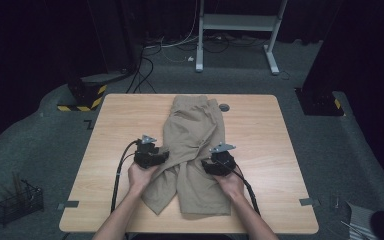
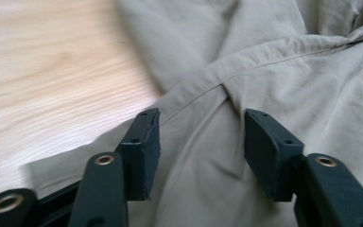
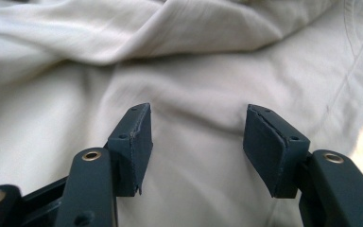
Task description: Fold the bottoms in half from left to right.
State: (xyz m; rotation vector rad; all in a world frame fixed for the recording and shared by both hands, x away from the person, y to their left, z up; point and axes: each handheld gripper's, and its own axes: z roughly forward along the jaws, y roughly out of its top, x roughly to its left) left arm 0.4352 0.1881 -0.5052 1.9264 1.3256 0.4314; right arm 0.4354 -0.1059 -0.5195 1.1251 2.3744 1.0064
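Lying spread on wooden table (image 1: 260,130): khaki shorts (image 1: 192,135), waistband toward far edge, legs toward near edge, left leg folding across right near crotch.

Hovering over shorts at left-leg edge: left gripper (image 2: 201,137), jaws standing apart, nothing pinched, seam fold sitting between them.

Hovering over shorts at right leg: right gripper (image 3: 196,142), jaws apart, plain cloth beneath, nothing clamped.

Sitting just beyond shorts' waistband, right side: small grey disc (image 1: 224,107).
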